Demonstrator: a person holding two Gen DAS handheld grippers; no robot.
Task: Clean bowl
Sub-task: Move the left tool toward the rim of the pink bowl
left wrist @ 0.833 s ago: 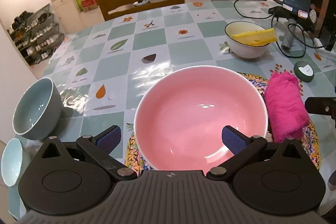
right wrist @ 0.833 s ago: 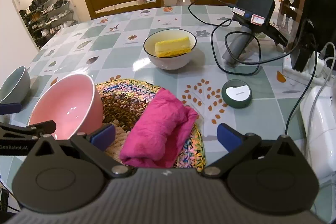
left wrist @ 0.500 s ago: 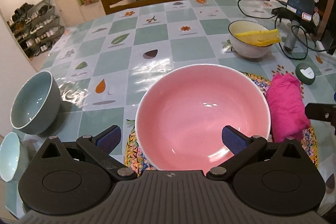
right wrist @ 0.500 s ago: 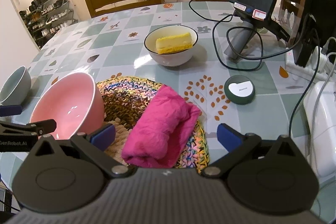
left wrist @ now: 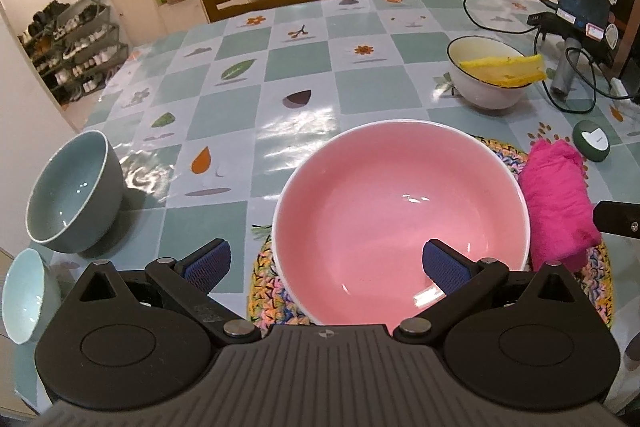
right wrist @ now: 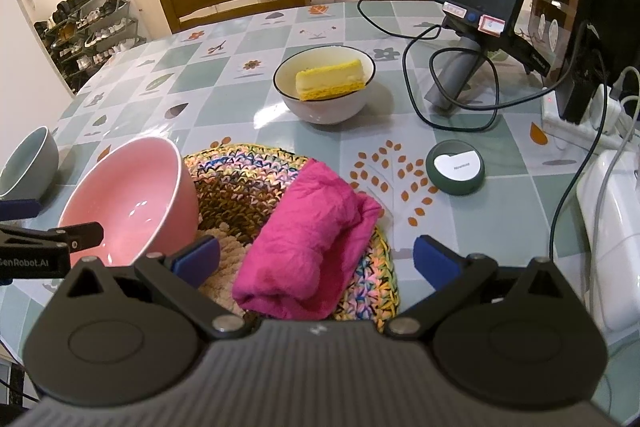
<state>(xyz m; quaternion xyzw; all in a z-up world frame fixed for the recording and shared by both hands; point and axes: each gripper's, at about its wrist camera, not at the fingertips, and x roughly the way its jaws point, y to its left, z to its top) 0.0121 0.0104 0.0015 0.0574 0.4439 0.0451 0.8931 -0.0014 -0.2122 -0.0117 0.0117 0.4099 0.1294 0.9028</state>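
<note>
Pink bowl [left wrist: 400, 211], the thing to be cleaned, sits on the left part of a woven multicoloured mat [right wrist: 248, 167], and everything else is best placed from it. A folded magenta cloth [right wrist: 316, 243] lies just beside it to the right on the same mat, and farther back and to the right a white bowl [right wrist: 326, 99] holds a yellow sponge [right wrist: 330, 79]. To the bowl's left, well apart on the checked tablecloth [left wrist: 248, 99], stand a grey-blue bowl [left wrist: 76, 191] and a smaller pale one [left wrist: 24, 295] at the table edge. The left gripper [left wrist: 326, 265] hangs over the near rim with its jaws spread as wide as they go and nothing in them; one pad is outside the rim, the other over the inside. The right gripper [right wrist: 316, 259] is equally wide apart and empty, aimed down at the cloth. The bowl looks glossy and steep-walled, so I judge that a pinch on the rim could slip or tip it toward the cloth side. The mat is soft and may shift under a push, dragging the bowl with it. If the right jaws close on one fold only, the cloth could unroll and trail. A careless sweep leftward might knock the pale bowl off the edge.
</note>
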